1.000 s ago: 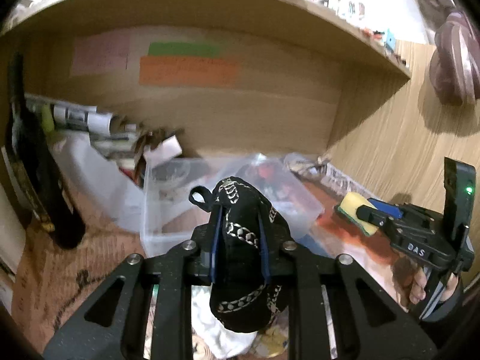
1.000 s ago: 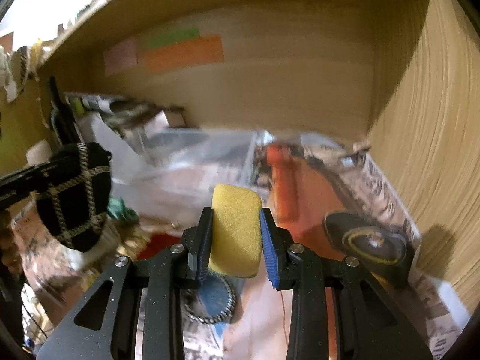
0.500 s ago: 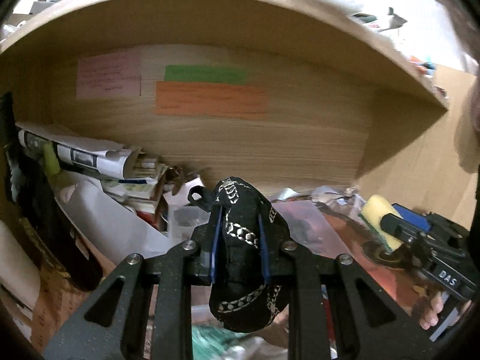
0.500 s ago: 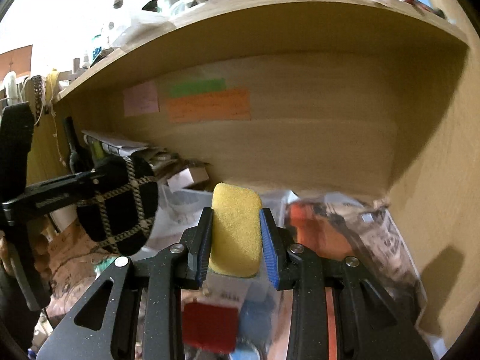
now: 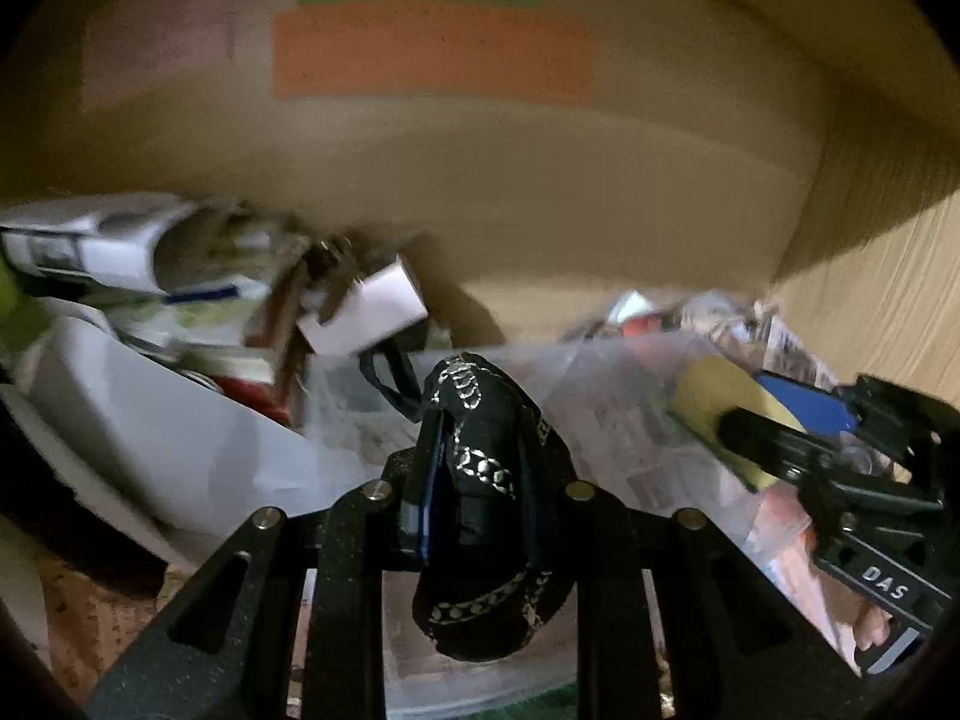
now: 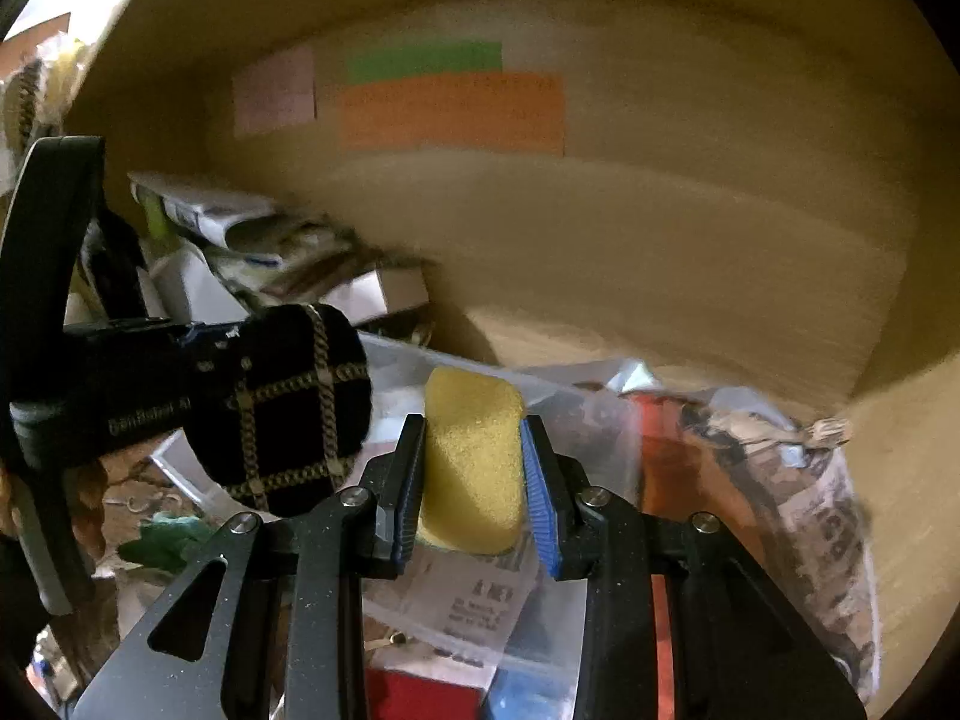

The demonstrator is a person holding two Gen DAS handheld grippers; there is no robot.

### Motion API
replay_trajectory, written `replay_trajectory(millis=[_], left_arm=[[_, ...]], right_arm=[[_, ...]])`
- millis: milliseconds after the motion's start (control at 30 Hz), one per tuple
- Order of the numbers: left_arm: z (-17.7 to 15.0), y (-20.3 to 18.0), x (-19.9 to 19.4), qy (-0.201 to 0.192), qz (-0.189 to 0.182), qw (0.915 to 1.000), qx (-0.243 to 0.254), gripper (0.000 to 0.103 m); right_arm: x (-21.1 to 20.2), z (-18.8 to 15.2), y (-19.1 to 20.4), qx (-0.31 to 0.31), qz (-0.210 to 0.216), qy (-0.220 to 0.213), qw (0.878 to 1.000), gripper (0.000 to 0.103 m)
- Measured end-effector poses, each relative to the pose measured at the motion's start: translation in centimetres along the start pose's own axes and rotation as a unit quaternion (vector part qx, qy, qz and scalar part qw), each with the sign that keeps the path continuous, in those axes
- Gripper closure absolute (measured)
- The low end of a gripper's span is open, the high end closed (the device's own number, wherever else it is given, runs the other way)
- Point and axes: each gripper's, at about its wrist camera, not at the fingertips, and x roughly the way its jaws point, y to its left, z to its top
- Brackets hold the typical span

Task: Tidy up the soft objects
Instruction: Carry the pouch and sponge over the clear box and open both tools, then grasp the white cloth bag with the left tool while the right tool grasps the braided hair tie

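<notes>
My left gripper is shut on a black soft pouch with a gold chain pattern; the pouch also shows in the right wrist view. My right gripper is shut on a yellow sponge; the sponge also shows at the right of the left wrist view. Both are held over a clear plastic container under a wooden shelf. The container's rim lies just beyond the sponge.
A stack of papers and a small white box sit at the back left. Newspaper covers the surface at right. Coloured paper notes hang on the back wall. The wooden side wall is close on the right.
Both grippers have moved forward and down toward the clear container; the back wall and notes loom closer. Each still holds its object.
</notes>
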Motion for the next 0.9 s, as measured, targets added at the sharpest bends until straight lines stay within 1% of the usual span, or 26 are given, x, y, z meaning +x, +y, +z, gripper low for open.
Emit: replay_trajectory(millis=[100, 200, 267, 333, 400, 467, 533, 567, 633, 667, 700, 733, 767, 800, 833, 900], left_arm=[[-0.3, -0.2, 1.4, 0.032, -0.005, 0.9994, 0.006, 0.082], [-0.4, 0.1, 1.8, 0.044, -0.013, 0.9989, 0.003, 0.080], [-0.4, 0.3, 1.8, 0.053, -0.017, 0.9985, 0.000, 0.074], [-0.4, 0.5, 1.3, 0.053, -0.016, 0.9985, 0.001, 0.060], [-0.4, 0.6, 0.6, 0.042, -0.013, 0.9990, 0.003, 0.052], [-0.3, 0.5, -0.4, 0.025, -0.006, 0.9996, 0.006, 0.048], [-0.2, 0.5, -2.1, 0.007, -0.007, 0.9999, 0.008, 0.040], [-0.2, 0.5, -2.6, 0.000, -0.007, 0.9999, 0.008, 0.038], [-0.3, 0.5, -4.7, -0.024, -0.009, 0.9996, 0.009, 0.029], [-0.4, 0.5, -5.6, -0.033, -0.008, 0.9994, 0.009, 0.027], [-0.5, 0.4, -6.3, -0.042, -0.007, 0.9991, 0.010, 0.023], [-0.7, 0.4, -7.2, -0.051, -0.007, 0.9986, 0.011, 0.017], [-1.0, 0.4, -8.1, -0.060, -0.006, 0.9981, 0.011, 0.014], [-1.3, 0.5, -8.9, -0.068, -0.004, 0.9976, 0.011, 0.008], [-1.7, 0.5, -9.9, -0.080, 0.002, 0.9968, 0.010, 0.004], [-2.5, 0.5, -10.9, -0.092, 0.006, 0.9957, 0.012, 0.002]], right_arm=[[2.0, -0.1, -0.1, -0.008, -0.002, 0.033, 0.999, 0.074], [3.4, -0.6, 0.1, -0.017, -0.002, 0.061, 0.998, 0.074], [4.0, -0.9, 0.4, -0.022, -0.001, 0.074, 0.997, 0.074], [4.6, -1.1, 0.5, -0.027, -0.002, 0.087, 0.996, 0.073], [4.7, -1.2, 0.7, -0.031, -0.004, 0.094, 0.995, 0.067], [4.2, -1.0, 0.8, -0.031, -0.010, 0.081, 0.996, 0.043], [3.0, -0.7, 0.9, -0.032, -0.018, 0.060, 0.998, 0.034], [2.4, -0.5, 1.0, -0.033, -0.020, 0.051, 0.998, 0.033], [1.0, -0.1, 1.1, -0.033, -0.022, 0.035, 0.999, 0.033], [0.1, 0.0, 1.2, -0.034, -0.024, 0.024, 0.999, 0.031], [-0.5, 0.1, 1.2, -0.035, -0.027, 0.014, 0.999, 0.029], [-1.4, 0.1, 1.3, -0.036, -0.031, 0.002, 0.999, 0.022], [-2.3, 0.1, 1.4, -0.037, -0.034, -0.011, 0.999, 0.018], [-3.4, -0.1, 1.5, -0.037, -0.036, -0.023, 0.998, 0.018], [-4.1, -0.3, 1.6, -0.038, -0.036, -0.029, 0.998, 0.017], [-5.6, -0.8, 1.7, -0.039, -0.039, -0.043, 0.998, 0.017]])
